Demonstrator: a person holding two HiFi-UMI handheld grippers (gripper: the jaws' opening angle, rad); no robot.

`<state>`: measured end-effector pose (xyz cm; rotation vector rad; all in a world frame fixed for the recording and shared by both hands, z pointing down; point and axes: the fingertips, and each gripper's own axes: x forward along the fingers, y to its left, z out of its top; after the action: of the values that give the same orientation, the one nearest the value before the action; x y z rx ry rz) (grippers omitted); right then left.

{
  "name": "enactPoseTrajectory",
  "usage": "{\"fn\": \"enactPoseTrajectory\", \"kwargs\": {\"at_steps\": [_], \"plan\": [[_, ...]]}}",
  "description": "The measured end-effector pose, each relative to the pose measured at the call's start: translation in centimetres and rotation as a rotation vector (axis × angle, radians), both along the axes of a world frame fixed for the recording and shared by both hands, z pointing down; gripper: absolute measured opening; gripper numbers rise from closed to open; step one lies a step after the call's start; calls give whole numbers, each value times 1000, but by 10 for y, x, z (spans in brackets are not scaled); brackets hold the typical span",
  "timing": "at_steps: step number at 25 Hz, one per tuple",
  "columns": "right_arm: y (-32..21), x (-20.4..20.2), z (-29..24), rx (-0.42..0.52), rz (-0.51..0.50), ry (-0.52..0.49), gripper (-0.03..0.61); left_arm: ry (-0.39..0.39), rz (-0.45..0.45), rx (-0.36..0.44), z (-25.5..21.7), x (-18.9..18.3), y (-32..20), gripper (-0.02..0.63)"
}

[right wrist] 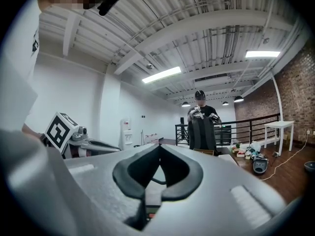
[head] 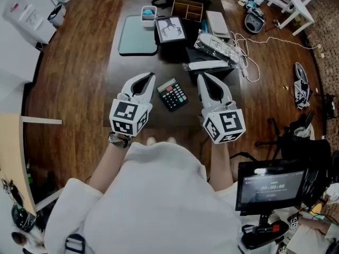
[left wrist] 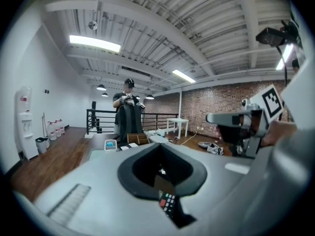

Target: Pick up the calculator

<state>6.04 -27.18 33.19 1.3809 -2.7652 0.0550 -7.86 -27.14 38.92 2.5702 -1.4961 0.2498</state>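
Note:
A small black calculator [head: 172, 94] with coloured keys lies flat near the front edge of the dark table [head: 119, 83]. It sits between my two grippers and touches neither. My left gripper [head: 150, 77] is just left of it, shut and empty. My right gripper [head: 201, 77] is just right of it, also shut and empty. In the left gripper view the calculator [left wrist: 168, 203] shows low down through the gap under the closed left gripper [left wrist: 158, 145], with the right gripper [left wrist: 236, 119] alongside. The right gripper view shows the right gripper [right wrist: 158, 146] closed and the left gripper [right wrist: 93, 144] at the left.
Further back on the table lie a green mat [head: 137, 35], a framed picture [head: 170, 29], a wooden box [head: 187, 8] and a white wrapped device [head: 218, 46] with cables. A monitor [head: 270, 187] stands at the lower right. A person [left wrist: 129, 117] stands beyond the table.

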Motion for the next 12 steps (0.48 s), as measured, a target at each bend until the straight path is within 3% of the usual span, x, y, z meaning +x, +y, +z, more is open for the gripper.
{"fn": "enactPoseTrajectory", "kwargs": {"at_steps": [5, 10, 12], "plan": [[-4, -9, 12, -34, -27, 23, -2, -7, 18, -28, 8, 2, -6, 19], [-5, -12, 31, -72, -43, 21, 14, -13, 33, -111, 29, 1, -10, 32], [-6, -13, 42, -99, -44, 31, 14, -18, 56, -155, 41, 2, -11, 66]]}}
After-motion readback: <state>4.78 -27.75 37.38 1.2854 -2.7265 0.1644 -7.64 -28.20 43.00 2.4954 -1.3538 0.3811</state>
